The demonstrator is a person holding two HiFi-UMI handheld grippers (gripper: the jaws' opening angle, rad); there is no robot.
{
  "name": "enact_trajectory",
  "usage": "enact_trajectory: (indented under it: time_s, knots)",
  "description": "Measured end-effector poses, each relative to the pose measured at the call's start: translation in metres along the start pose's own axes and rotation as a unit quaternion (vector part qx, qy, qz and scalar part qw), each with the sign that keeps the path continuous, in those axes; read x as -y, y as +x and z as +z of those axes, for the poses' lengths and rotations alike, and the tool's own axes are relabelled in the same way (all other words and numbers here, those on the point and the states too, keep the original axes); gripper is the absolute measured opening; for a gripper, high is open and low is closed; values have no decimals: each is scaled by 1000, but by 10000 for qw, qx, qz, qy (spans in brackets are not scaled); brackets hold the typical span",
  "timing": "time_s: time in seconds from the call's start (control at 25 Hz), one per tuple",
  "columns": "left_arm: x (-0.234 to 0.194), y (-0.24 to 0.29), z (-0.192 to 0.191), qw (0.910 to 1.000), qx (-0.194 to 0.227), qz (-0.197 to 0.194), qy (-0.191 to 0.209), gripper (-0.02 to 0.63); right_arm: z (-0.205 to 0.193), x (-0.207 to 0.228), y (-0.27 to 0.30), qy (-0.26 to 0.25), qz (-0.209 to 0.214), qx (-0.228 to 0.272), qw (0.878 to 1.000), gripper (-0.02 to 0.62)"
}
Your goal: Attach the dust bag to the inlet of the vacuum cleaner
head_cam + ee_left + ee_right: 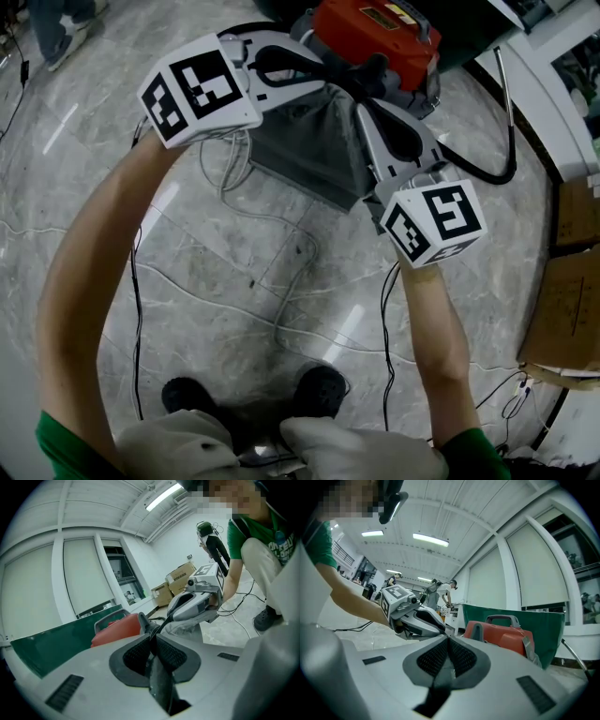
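- Although the dust bag (pixel 307 148) has been brought right up against the red vacuum cleaner (pixel 375 33), I judge it not yet attached: its grey fabric hangs slack just in front of the machine, between the two tools.
- The left hand-held gripper (pixel 152 643) has its jaws pressed together on a dark strip of fabric, which I take to be one edge of the bag's mouth.
- The right hand-held gripper (pixel 447 646) is likewise clamped shut, pinching a thin fold of pale material, seemingly the opposite edge of that mouth.
- In the head view, both tools' tips meet at the vacuum cleaner's front end, so the bag's opening looks close to where it must go.
- The inlet itself is hidden behind the tips and the bunched fabric, so I cannot tell whether the mouth is already partly over it or only beside it.
- Done, as far as shown: the bag is picked up, held at two points and carried to the vacuum cleaner.
- Left to do, in my judgement: spread the opening, seat it fully around the inlet, then let go.
- A black hose (pixel 487 173) curls away beside the vacuum cleaner, clear of the bag, over the marble floor (pixel 234 281).
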State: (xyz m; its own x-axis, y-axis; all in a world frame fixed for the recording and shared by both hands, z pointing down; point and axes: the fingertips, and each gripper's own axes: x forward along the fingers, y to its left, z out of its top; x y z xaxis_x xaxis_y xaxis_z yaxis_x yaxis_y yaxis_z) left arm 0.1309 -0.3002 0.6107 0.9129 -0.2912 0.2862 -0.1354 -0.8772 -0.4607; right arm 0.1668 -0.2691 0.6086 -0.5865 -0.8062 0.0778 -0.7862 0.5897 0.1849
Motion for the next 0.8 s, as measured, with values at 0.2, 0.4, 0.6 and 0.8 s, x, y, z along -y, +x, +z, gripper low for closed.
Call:
enact_trajectory:
  time_s: [0.2, 0.4, 0.6, 0.8]
  knots:
    - [-7, 11, 1, 10000, 24, 16, 14, 39, -3, 18, 2, 184, -87, 1, 9998, 20]
    - [-14, 22, 2, 10000, 26, -17, 57, 39, -5, 31, 4, 180, -153, 27, 9997, 20]
    - [-19, 32, 2, 9998, 5, -71, 164, 40, -7, 40, 5, 218, -177, 87, 9996, 20]
    - [-25, 42, 2, 9994, -9, -158, 303, 41, -8, 49, 6, 250, -207, 132, 9994, 20]
